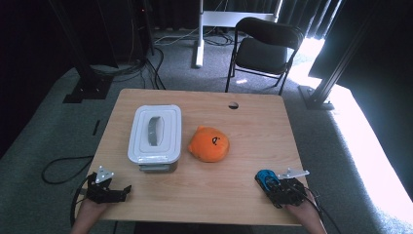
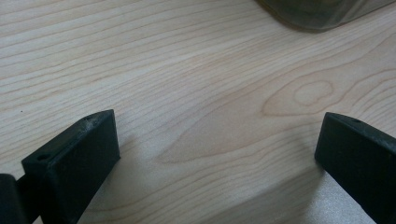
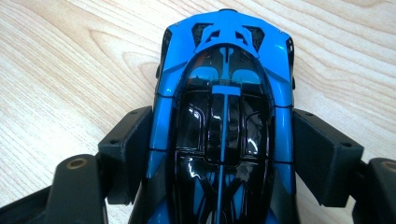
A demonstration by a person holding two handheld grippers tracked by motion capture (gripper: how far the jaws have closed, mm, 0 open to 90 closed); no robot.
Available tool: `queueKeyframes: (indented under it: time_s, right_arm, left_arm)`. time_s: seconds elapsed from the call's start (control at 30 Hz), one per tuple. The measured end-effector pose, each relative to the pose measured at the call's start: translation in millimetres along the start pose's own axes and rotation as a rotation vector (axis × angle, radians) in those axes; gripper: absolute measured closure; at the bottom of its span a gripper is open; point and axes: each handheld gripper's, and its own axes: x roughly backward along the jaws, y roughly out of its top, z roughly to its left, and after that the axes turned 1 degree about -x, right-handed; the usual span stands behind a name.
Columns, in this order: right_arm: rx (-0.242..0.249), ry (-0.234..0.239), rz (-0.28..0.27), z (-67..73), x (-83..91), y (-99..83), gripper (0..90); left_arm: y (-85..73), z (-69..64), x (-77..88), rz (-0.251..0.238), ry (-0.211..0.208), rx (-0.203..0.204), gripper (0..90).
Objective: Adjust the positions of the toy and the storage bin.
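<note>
A blue and black toy car (image 1: 264, 175) sits low over the wooden table (image 1: 253, 122) near its front right corner. My right gripper (image 1: 272, 184) is shut on it. In the right gripper view the car (image 3: 226, 93) points away from me, and both black pads (image 3: 128, 149) press on its sides at mid-body. My left gripper (image 1: 125, 192) rests near the front left corner, pointing right. Its jaws (image 2: 219, 126) stand wide open over bare wood with nothing between them.
A white lidded box (image 1: 155, 136) with a grey handle stands left of centre; its corner (image 2: 322, 11) shows at the top of the left gripper view. An orange plush toy (image 1: 209, 144) lies beside it at mid-table. A black chair (image 1: 265, 48) stands beyond the far edge.
</note>
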Motion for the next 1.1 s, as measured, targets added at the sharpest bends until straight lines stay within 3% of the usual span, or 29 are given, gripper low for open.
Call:
queueKeyframes:
  time_s: [0.33, 0.63, 1.1]
  right_arm:
    - [-0.005, -0.012, 0.012, 0.3, 1.0, 0.3, 20.4]
    - [-0.065, 0.013, -0.055, -8.4, 18.3, 4.8, 17.3]
    - [-0.030, 0.014, -0.110, -6.3, 18.4, 42.1, 16.4]
  left_arm:
    - [0.0, 0.0, 0.0, 0.000, 0.000, 0.000, 0.2]
    - [0.0, 0.0, 0.0, 0.000, 0.000, 0.000, 0.2]
    - [0.0, 0.0, 0.0, 0.000, 0.000, 0.000, 0.2]
